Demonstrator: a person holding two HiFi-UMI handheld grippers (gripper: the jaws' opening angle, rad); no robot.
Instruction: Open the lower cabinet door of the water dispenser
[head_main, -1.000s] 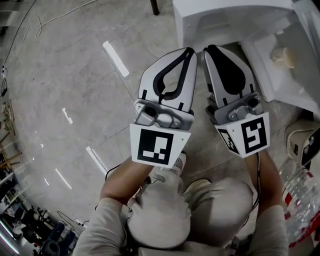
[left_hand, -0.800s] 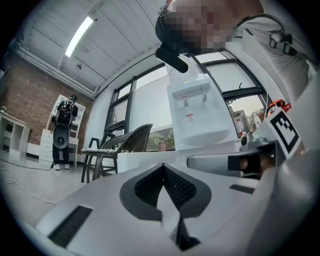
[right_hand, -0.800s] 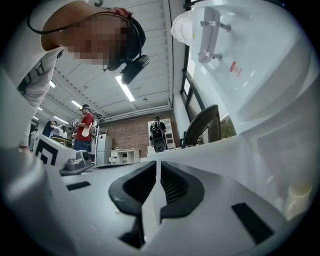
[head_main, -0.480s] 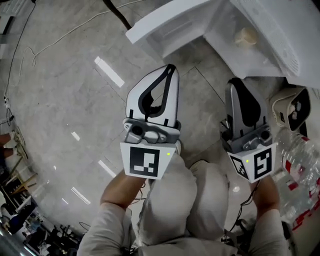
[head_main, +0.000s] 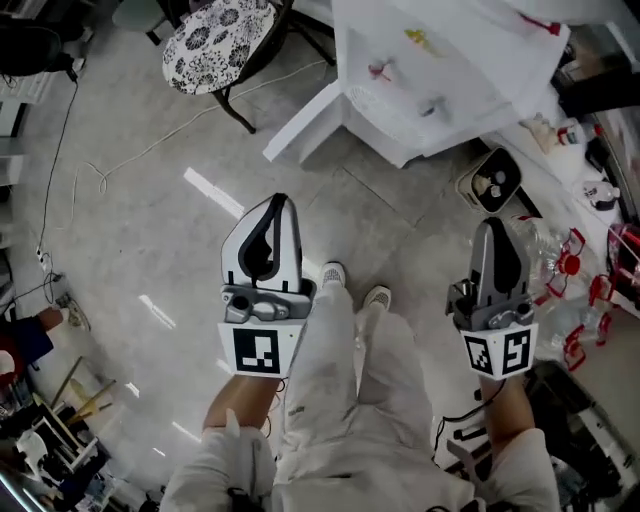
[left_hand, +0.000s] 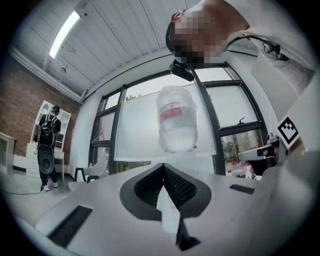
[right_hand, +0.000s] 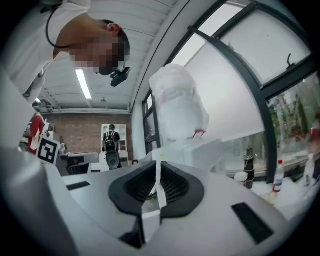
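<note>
Over the pale stone floor (head_main: 130, 200), the left tongs (head_main: 277, 203) and right tongs (head_main: 490, 225) point forward, well apart, on either side of the person's legs (head_main: 350, 380). Both pairs are pressed together with nothing between them. Ahead stands the white water dispenser (head_main: 430, 80), clear of both. Its lower cabinet door (head_main: 300, 128) is swung open to the left, and a big bottle (left_hand: 176, 120) sits on top. A chair (head_main: 215, 30) with a patterned seat stands further left. Plastic bottles (head_main: 555, 250) lie just right of the right tongs.
</note>
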